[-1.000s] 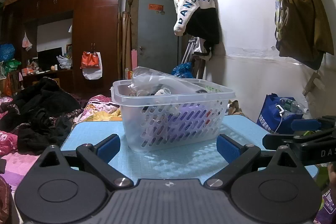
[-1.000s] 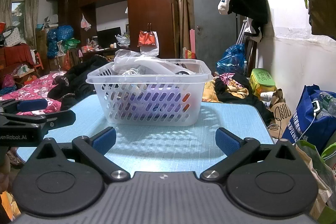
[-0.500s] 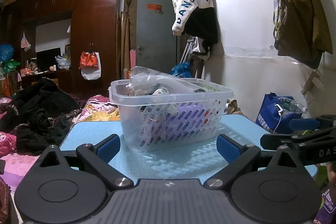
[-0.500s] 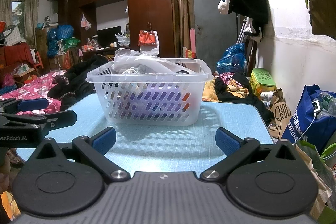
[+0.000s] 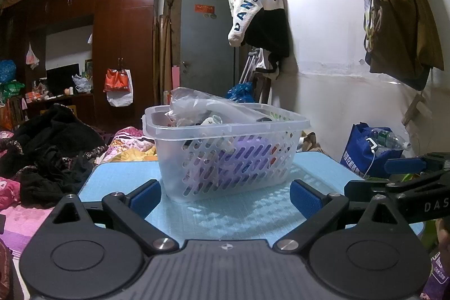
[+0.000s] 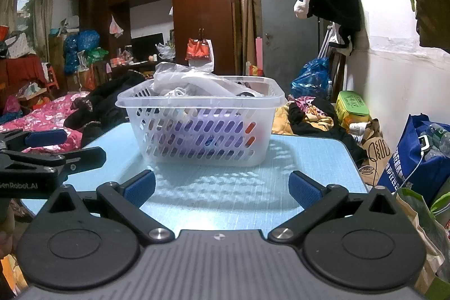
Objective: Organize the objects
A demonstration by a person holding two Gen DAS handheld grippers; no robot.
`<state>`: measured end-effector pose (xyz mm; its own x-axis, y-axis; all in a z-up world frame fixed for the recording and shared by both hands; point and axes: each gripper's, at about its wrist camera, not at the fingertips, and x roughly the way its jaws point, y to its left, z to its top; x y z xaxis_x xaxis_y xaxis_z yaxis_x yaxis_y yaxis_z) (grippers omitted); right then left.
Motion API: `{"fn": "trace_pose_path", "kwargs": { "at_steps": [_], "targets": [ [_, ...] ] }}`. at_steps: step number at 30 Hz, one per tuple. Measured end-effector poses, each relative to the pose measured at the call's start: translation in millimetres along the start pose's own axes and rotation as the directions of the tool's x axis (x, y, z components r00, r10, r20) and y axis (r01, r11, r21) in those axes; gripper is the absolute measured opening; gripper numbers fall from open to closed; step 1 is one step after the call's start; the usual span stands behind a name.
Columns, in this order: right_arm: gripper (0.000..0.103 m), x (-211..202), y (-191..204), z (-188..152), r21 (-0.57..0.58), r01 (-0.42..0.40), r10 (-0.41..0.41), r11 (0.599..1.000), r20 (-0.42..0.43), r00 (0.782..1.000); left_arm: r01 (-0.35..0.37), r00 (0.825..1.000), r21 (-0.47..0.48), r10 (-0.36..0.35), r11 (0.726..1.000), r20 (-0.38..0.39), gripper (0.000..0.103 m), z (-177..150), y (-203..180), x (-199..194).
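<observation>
We hold two hand-held grippers low over a pale blue surface [image 6: 315, 159], both pointing at a translucent plastic basket [image 6: 201, 131] that stands toward the far side of it.

From the right hand-held gripper [image 6: 222, 187] the basket lies straight ahead and slightly to the left, well apart from the blue fingertips [image 6: 305, 187]. We see one long, slotted side square on, so its long axis runs left to right across our line of approach. From the left hand-held gripper [image 5: 225, 194] the basket [image 5: 227, 156] lies ahead and looks nearer. It appears turned, a corner toward us and its long side running away to the right. We judge the left one the closer of the two, though not by much.

Both hand-held grippers have their jaws spread wide with nothing between them. Each can be seen from the other's camera, at the edge of the view, level with the surface.

The basket is clear white plastic with a wide rolled rim and rows of oval slots in its walls. It is full: a crumpled clear plastic bag [image 6: 180, 78] rises above the rim, and purple and orange-red shapes show through the slots. We cannot tell what the items are. The surface around the basket looks bare.
</observation>
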<state>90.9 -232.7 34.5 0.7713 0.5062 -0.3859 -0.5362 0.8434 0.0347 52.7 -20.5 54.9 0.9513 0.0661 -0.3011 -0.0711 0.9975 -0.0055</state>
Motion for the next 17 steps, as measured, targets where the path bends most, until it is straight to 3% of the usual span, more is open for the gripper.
{"fn": "trace_pose_path", "kwargs": {
  "at_steps": [17],
  "targets": [
    [0.103,3.0,1.8,-1.8,-0.018,0.016,-0.016,1.000,0.002,1.000,0.020,1.000,-0.005,-0.019,1.000,0.023,0.099,-2.3,0.5,-2.5]
  ]
}}
